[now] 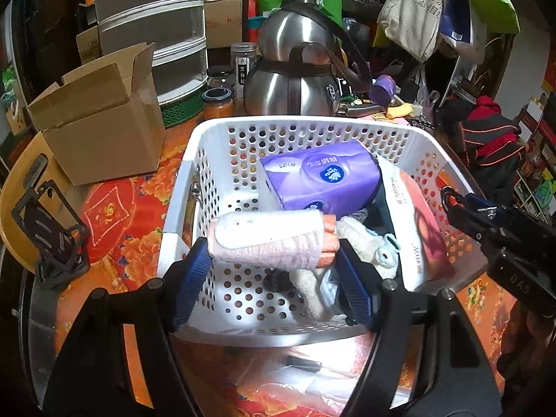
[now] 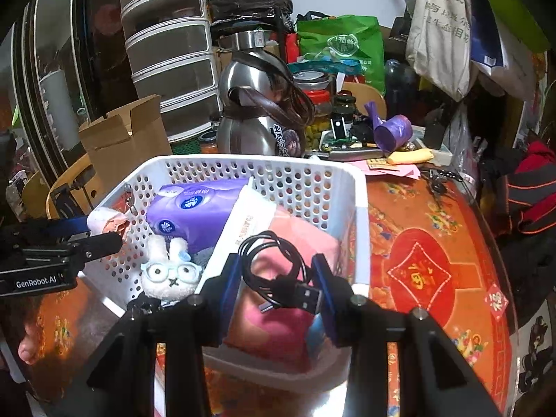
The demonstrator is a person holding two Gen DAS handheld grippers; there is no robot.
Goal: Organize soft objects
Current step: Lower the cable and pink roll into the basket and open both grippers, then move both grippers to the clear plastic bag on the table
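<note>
Gripping a rolled pink-and-white towel [image 1: 269, 239], the left gripper [image 1: 274, 271] is hovering over a white perforated basket [image 1: 215, 132] — the right gripper [image 2: 278, 278] is pinching a coiled black cable [image 2: 278, 274] — on a red floral tablecloth [image 2: 434, 243] amid household clutter.

Basket [image 1: 215, 128] near rim at 6 o'clock hid behind gripper frame in both views. Plush rabbit [image 2: 169, 271]: lower body hid by basket contents. Tissue pack [image 2: 194, 215] partly under pink package [image 2: 278, 323]. Dark item [image 1: 278, 279] on basket floor too unclear to ID. Print on tote bag [image 1: 413, 10], 1 o'clock, too small to read.
</note>
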